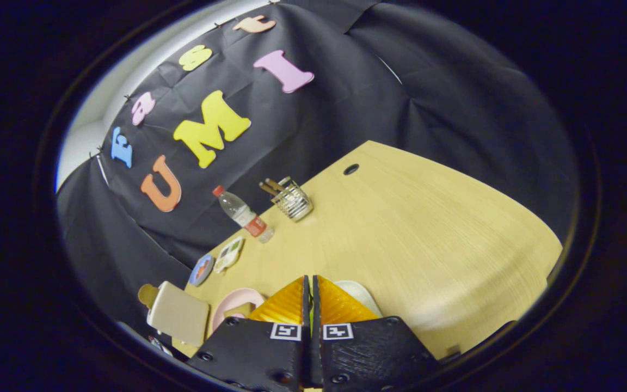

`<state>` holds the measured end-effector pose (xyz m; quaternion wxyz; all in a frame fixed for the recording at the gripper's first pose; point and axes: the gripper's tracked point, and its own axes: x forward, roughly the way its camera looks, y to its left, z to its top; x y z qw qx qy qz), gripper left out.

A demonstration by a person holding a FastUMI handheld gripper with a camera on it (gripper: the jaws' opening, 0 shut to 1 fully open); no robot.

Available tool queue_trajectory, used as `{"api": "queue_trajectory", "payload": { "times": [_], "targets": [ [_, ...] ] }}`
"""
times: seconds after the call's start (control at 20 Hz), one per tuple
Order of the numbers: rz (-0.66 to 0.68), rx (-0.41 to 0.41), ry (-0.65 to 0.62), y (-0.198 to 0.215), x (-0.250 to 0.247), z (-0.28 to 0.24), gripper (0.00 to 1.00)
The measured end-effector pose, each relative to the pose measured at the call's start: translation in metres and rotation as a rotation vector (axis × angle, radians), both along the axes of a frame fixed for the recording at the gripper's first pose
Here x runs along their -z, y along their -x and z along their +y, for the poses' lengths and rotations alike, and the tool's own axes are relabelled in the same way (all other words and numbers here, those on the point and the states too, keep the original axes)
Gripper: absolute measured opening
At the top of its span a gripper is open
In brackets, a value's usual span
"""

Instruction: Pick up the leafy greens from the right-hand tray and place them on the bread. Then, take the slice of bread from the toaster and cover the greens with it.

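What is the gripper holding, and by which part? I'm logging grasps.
It cannot be told. The gripper has its orange fingers nearly together, a faint green sliver in the gap, over the white tray.

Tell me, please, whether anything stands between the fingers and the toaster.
Nothing tall that I can see: only the flat pink plate lies between the shut fingers and the toaster, with its bread sticking out.

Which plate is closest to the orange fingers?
The white plate, peeking out right behind the nearly closed fingers. The pink plate sits beside them; the blue one is farther.
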<state>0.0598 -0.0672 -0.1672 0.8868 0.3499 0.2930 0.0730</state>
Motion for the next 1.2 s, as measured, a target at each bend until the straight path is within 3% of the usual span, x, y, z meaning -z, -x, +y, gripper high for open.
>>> {"api": "queue_trajectory", "payload": {
  "times": [0.3, 0.7, 1.0, 1.2],
  "targets": [
    [-0.066, -0.039, -0.045, 0.01, -0.055, 0.049, 0.0],
    [-0.149, -0.192, -0.037, 0.023, -0.099, 0.164, 0.0],
    [-0.152, -0.314, -0.089, 0.028, -0.094, 0.252, 0.0],
    [-0.135, -0.342, -0.142, 0.026, -0.081, 0.28, 0.0]
  ]
}}
